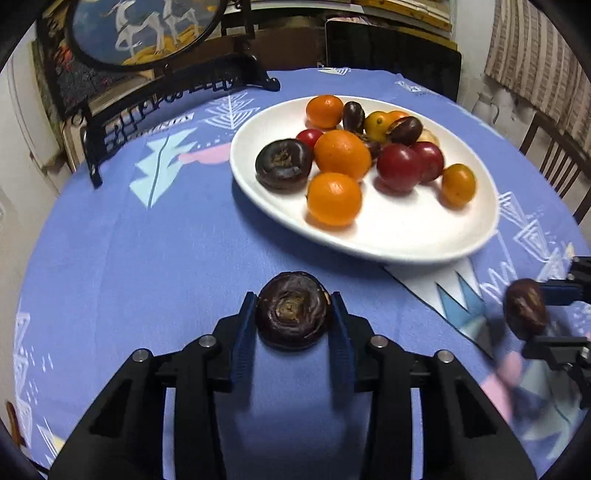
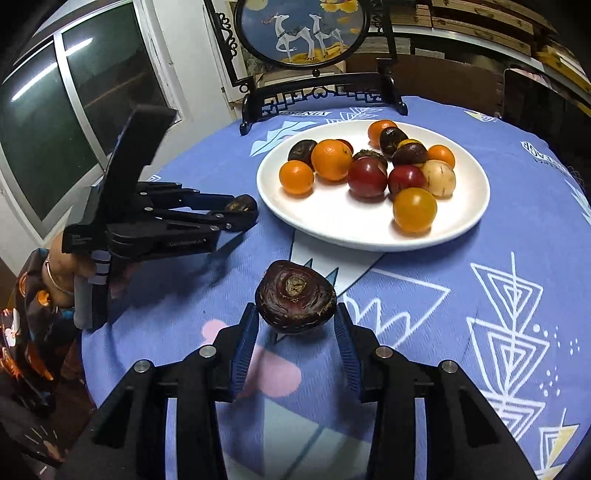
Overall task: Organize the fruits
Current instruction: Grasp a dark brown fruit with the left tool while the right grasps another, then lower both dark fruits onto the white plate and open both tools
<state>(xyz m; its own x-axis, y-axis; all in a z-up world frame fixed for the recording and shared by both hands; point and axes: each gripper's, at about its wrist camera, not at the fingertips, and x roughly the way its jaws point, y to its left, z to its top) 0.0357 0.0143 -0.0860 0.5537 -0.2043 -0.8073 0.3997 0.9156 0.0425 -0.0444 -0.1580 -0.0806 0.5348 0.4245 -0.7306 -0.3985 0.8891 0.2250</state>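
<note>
Glossy white ceramic-looking plate [image 1: 369, 236], matt blue cloth on tabletop [image 1: 147, 258], rough dark-skinned water chestnut [image 1: 291, 314] in matt black plastic left claw [image 1: 293, 314]

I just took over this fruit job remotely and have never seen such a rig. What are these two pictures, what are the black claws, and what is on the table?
There is no robot: a person holds a hand-operated black two-finger gripper in each hand, and each gripper carries a camera looking forward along its fingers. One picture is from the left gripper, the other from the right gripper. Each also shows in the other's picture, at the edge. Each is shut on a dark brown, flattish round water chestnut: the left one's and the right one's. On the round table's blue patterned tablecloth stands a white oval plate holding small oranges, red and yellow tomatoes, more dark chestnuts and one pale round fruit. Behind the plate stands a black-framed round deer picture.
</note>
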